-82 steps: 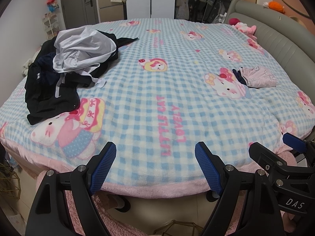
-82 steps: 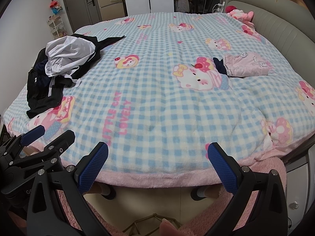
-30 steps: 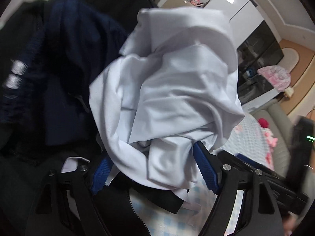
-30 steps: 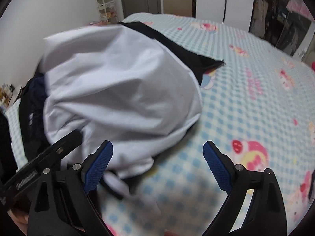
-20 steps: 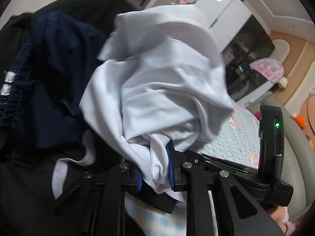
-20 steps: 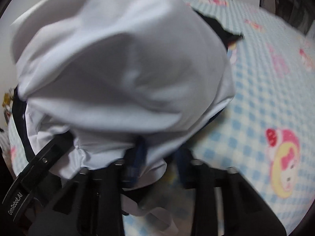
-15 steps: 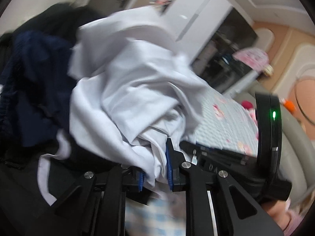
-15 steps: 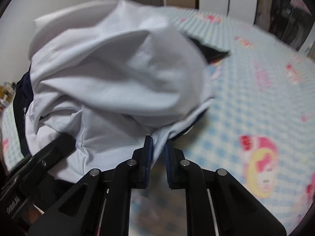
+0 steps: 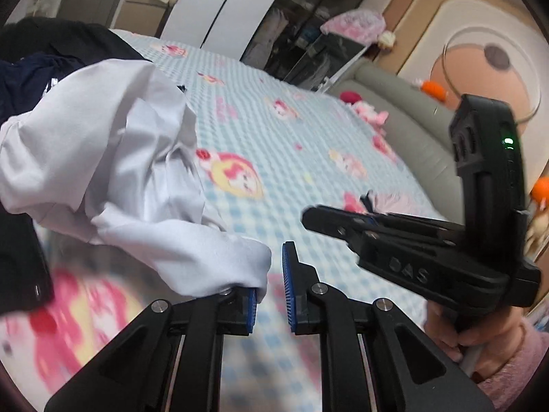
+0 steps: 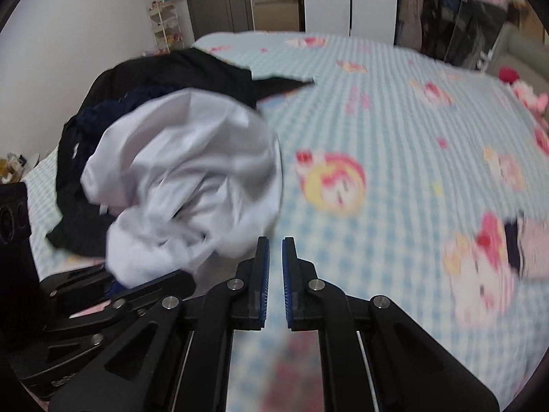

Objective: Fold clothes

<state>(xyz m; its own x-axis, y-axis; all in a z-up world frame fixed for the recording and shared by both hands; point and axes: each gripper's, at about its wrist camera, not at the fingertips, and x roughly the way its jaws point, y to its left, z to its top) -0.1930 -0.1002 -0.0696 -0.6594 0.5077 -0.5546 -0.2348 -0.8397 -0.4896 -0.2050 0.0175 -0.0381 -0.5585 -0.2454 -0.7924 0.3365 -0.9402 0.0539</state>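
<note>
one white garment (image 10: 192,178) lies against dark clothes (image 10: 164,72).

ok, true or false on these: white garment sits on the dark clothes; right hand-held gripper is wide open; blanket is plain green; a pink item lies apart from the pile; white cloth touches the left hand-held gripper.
1. The white garment rests partly on the dark clothes. True.
2. The right hand-held gripper is wide open. False: its jaws stand close together, with only a narrow gap.
3. The blanket is plain green. False: it is a blue and white check with cartoon prints.
4. A pink item lies on the blanket, apart from the pile. True.
5. White cloth drapes over one finger of the left hand-held gripper. True.
</note>
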